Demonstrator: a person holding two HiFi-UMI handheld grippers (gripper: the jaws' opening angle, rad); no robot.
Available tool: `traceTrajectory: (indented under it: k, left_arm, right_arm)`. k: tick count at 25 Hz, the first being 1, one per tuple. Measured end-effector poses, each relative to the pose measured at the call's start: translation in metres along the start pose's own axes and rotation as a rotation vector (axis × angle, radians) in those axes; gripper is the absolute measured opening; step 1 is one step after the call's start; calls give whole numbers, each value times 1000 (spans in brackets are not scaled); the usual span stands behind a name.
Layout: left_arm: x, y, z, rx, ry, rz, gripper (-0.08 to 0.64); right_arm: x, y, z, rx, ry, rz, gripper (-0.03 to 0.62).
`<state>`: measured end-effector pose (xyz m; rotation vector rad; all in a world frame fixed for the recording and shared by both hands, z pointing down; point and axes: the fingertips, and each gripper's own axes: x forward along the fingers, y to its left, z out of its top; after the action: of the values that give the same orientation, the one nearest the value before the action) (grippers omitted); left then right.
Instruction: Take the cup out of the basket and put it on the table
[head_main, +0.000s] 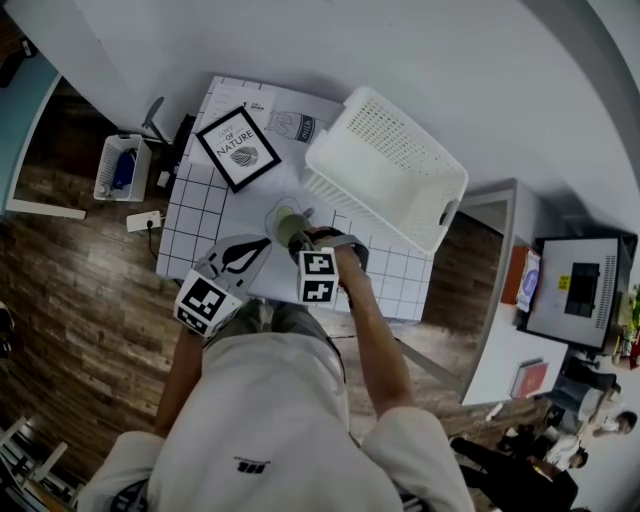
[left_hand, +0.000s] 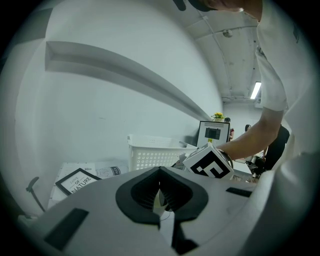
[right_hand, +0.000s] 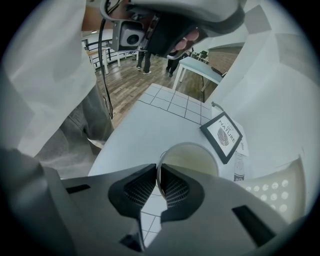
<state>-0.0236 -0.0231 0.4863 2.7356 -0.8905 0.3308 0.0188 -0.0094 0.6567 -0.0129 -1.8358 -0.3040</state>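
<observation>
- A white table (head_main: 190, 235) with a grid cloth stands by a pale wall on a wood floor.
- The right gripper (right_hand: 158, 175) is clenched on the cup (right_hand: 195, 162), one pad inside the rim and one outside.
- The cup is out of the basket (head_main: 390, 170), low over the table just beside it; whether its base touches is unclear.
- It looks light, stiff, smooth and thin-walled, so a rim pinch suits it, though it may tilt.
- The left gripper (left_hand: 160, 175) is closed on nothing.
</observation>
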Motion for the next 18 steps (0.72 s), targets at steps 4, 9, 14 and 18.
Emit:
traceTrajectory:
  k: [4,9,14,18]
  left_arm:
    - [2,0,-4,-1,9,0,5]
    - [4,-1,-8,0,21,-1,5]
    - [5,0,-10,-2,28,-5,5]
    - [7,-1,-13,-2,33,-10,5]
  right_arm:
    - [6,3,-2,-6,9,12,37]
    - [12,8,-3,-13,18,31,37]
    - [15,9,-2,-12,20,43,37]
    - [16,8,-2,-11,24,52,38]
